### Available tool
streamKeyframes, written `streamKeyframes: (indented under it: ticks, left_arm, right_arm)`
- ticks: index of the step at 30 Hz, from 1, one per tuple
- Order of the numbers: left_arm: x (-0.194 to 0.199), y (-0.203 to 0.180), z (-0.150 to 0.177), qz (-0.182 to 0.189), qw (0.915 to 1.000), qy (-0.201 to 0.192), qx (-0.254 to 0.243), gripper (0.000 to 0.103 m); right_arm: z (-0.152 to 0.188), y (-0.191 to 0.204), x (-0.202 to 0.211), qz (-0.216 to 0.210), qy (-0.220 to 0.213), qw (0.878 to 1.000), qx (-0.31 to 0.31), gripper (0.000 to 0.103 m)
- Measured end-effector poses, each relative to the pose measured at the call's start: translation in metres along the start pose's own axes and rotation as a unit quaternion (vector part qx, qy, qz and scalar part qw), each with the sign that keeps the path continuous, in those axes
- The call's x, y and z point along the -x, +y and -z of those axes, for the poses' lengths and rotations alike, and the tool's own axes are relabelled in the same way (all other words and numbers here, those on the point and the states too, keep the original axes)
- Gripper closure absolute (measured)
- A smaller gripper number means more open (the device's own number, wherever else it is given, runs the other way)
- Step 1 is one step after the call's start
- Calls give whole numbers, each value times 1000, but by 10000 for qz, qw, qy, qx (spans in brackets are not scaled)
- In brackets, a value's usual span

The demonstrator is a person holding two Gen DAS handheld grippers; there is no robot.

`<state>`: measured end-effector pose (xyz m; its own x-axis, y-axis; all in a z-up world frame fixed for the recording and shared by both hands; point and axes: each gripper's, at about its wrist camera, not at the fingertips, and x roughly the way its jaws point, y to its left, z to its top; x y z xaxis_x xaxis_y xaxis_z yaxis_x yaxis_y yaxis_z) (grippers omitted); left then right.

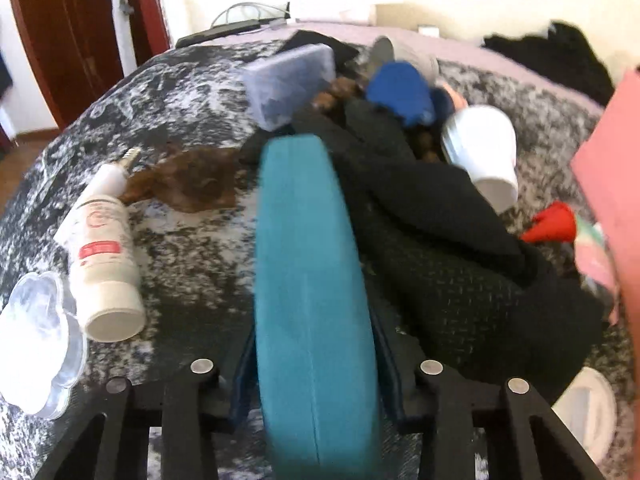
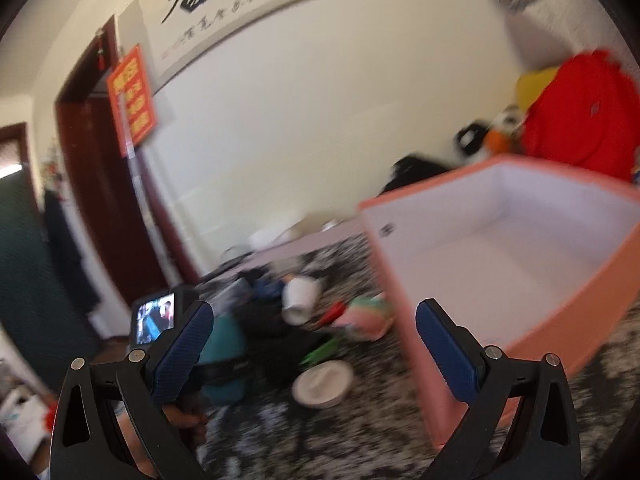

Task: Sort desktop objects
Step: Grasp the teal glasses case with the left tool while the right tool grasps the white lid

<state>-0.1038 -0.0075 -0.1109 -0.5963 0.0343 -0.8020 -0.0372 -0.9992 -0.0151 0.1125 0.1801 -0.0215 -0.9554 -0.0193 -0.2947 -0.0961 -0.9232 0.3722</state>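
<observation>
My left gripper (image 1: pixel 316 364) is shut on a long teal case (image 1: pixel 308 280), which stands on edge between the blue pads and reaches out over a black cloth (image 1: pixel 440 264). In the right wrist view the same teal case (image 2: pixel 224 356) shows at the lower left, behind my left finger. My right gripper (image 2: pixel 316 348) is open and holds nothing, up above the speckled surface. A pink box (image 2: pixel 400 280) with a white inside stands open just to its right. The pink box (image 1: pixel 612 184) also fills the right edge of the left wrist view.
On the speckled cover lie a white bottle (image 1: pixel 104 264), a clear plastic lid (image 1: pixel 36 344), a brown hairpiece (image 1: pixel 192 184), a translucent grey box (image 1: pixel 288 84), a blue item (image 1: pixel 400 92), a white cup (image 1: pixel 484 152), a red cone (image 1: pixel 554 222) and a white round lid (image 2: pixel 322 384).
</observation>
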Motion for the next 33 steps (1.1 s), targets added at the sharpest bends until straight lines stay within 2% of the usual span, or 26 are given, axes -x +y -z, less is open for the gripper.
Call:
streamKeyframes:
  ticks: [5,6,9,10,11,13,14,15,17,18,20,23,26,29,30,31,32,33]
  left_arm:
    - [22,21,-3,-156,9992,-364,-41,61]
    - [25,27,-4,-139,9991,-395,7,61]
    - [31,46,-6,-65,9989,-432,168,61]
    - [32,52,-7,-68,9988,-444,204,61]
    - [33,58,-7,-80,9986,-464,243,61]
    - [35,65,-7,-97,9983,-507,282,61]
    - [36,67,-7,-103,9982,-525,287,61]
    - [38,68,-7,-109,9980,-544,292,61]
    - [39,71,-8,-76,9979,-549,325,61]
    - [40,72,-8,-47,9979,-546,346,61]
    - [41,71,-9,12,9978,-552,361,61]
    - [43,68,-10,75,9976,-585,351,61]
    - [44,63,-11,85,9976,-618,308,61]
    - [46,61,-11,92,9975,-636,288,61]
    - [46,60,-11,103,9975,-636,289,61]
    - [46,60,-11,109,9975,-640,286,61]
    - [47,59,-12,107,9975,-646,278,61]
    - [48,59,-12,105,9974,-653,273,61]
  right_arm:
    - [11,26,-17,70,135,9965,820,1]
    - [15,32,-20,218,134,9943,1036,1]
    - [30,55,-24,352,71,9837,1764,7]
    - [36,66,-19,361,-77,9775,2078,8]
    - [43,78,-12,309,-322,9691,2427,8]
    - [58,96,-2,-70,-505,9554,2910,8]
    - [65,102,-5,-321,-343,9510,3057,8]
    - [70,104,-12,-374,-139,9503,3089,10]
    - [78,101,-41,-325,593,9498,3053,23]
    - [81,93,-60,-159,1009,9504,2937,34]
    - [80,71,-92,145,1583,9568,2434,36]
    - [76,42,-128,557,2120,9591,1789,28]
    - [79,30,-148,663,2331,9558,1666,19]
    - [87,24,-169,679,2660,9484,1587,19]
    - [85,23,-169,673,2650,9495,1540,19]
    - [83,22,-170,670,2632,9507,1494,32]
    - [81,19,-168,684,2563,9532,1452,37]
    - [80,17,-167,640,2559,9544,1398,37]
